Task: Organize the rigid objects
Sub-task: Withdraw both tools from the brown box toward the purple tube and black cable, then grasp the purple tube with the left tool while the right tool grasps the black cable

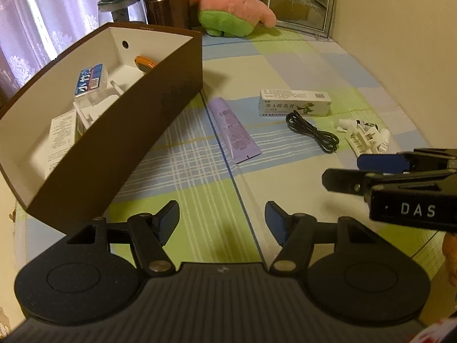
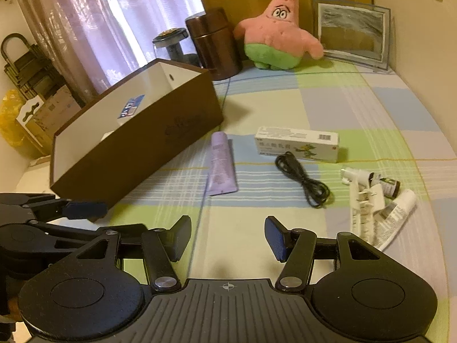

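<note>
Left wrist view first: the left claw (image 1: 222, 220) hangs open and empty over the checked counter (image 1: 285, 65), nothing between its blue pads. The brown box (image 1: 137, 131) is our landmark, sitting to the left with a blue-labelled pack (image 1: 90, 81), an orange thing (image 1: 145, 63) and a white printed carton (image 1: 61, 131) already inside. Just right of the box lies the purple tube (image 1: 232, 130); farther right the white medicine carton (image 1: 295, 103), with the black cable (image 1: 312, 133) touching its front edge. Farthest from the box, a heap of small white tubes (image 1: 367, 137). The right claw (image 1: 371, 168) pokes in from the right edge, close to that heap.

Over to the right wrist view: the right claw (image 2: 228, 238) is open too, holding nothing. The box (image 2: 148, 143) sits upper left, the purple tube (image 2: 221, 165) just beside its near wall, the carton (image 2: 297, 143) and cable (image 2: 302, 181) well to the right of it, and the heap of small tubes (image 2: 377, 200), a dark little bottle among them, farthest off. The left claw (image 2: 82, 210) shows at the left, near the box's front corner.

The risks, as I judge them: the two claws work close together and could knock each other; the cable may drag along if the carton is lifted; and the tube is flat and soft, so pads could slide off it.
</note>
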